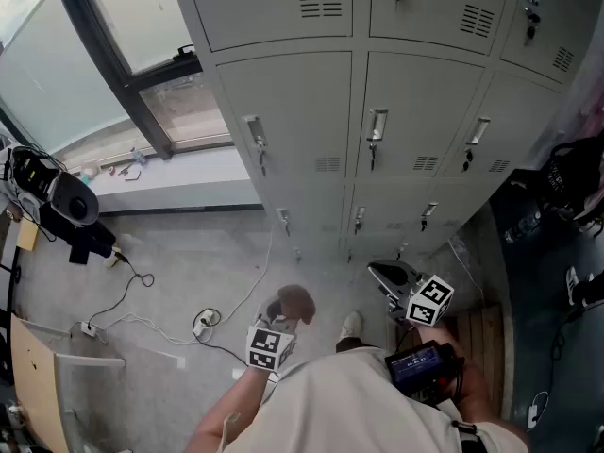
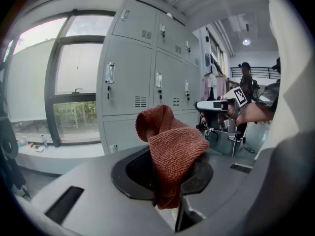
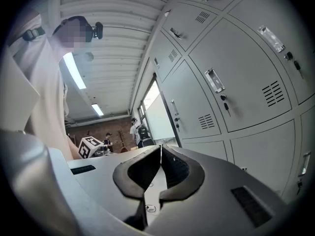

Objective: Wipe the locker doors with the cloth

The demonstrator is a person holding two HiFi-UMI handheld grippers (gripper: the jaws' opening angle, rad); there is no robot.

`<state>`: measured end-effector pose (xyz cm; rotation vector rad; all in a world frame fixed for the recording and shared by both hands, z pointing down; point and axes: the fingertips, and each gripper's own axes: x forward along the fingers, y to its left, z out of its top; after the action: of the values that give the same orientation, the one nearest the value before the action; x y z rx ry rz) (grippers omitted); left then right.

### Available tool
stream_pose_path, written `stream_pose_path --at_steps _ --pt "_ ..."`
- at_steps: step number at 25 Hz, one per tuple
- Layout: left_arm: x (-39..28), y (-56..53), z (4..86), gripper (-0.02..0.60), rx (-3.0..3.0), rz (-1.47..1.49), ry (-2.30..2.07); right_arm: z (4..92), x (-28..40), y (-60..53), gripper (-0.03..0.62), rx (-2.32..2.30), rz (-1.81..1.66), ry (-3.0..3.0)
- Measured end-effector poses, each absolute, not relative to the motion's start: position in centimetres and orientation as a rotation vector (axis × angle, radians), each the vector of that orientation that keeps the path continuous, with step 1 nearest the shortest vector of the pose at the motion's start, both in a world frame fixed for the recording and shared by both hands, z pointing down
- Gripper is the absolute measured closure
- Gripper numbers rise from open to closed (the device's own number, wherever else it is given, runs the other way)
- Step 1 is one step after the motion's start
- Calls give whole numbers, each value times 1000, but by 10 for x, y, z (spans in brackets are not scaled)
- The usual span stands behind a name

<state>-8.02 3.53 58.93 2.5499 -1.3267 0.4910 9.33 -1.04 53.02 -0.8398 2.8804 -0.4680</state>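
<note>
Left gripper (image 2: pixel 168 183) is pinching the cloth (image 2: pixel 170 144), which is bunching upward, doors (image 2: pixel 129 77) facing it ahead, untouched; right gripper (image 3: pixel 160 173) is idling, jaws together, empty.

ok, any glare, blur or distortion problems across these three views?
Head view: even daylight, window washed out pale, lockers sharp. Left gripper view: fisheye with dark corners, cloth crisp, the glass behind it bright. Right gripper view: locker edges bow strongly, ceiling light blown out.

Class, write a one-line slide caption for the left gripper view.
Left tongs clamp a rust-brown cloth, with grey lockers standing beyond.
</note>
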Motion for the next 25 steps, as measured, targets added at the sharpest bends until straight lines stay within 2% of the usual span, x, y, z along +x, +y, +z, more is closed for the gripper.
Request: stream_pose_path --at_steps 6,11,17,25 --pt "-21 -51 564 509 2622 485 -1307 525 140 -80 576 -819 -397 2933" --pt "1 -97 549 509 2653 474 -1326 515 169 -126 576 -805 -345 2952" --pt "-8 -122 549 509 2612 457 -1369 510 178 -149 576 -804 -334 2943" --pt "-42 -129 557 509 2570 406 -1373 499 150 -159 577 -817 -297 2976"
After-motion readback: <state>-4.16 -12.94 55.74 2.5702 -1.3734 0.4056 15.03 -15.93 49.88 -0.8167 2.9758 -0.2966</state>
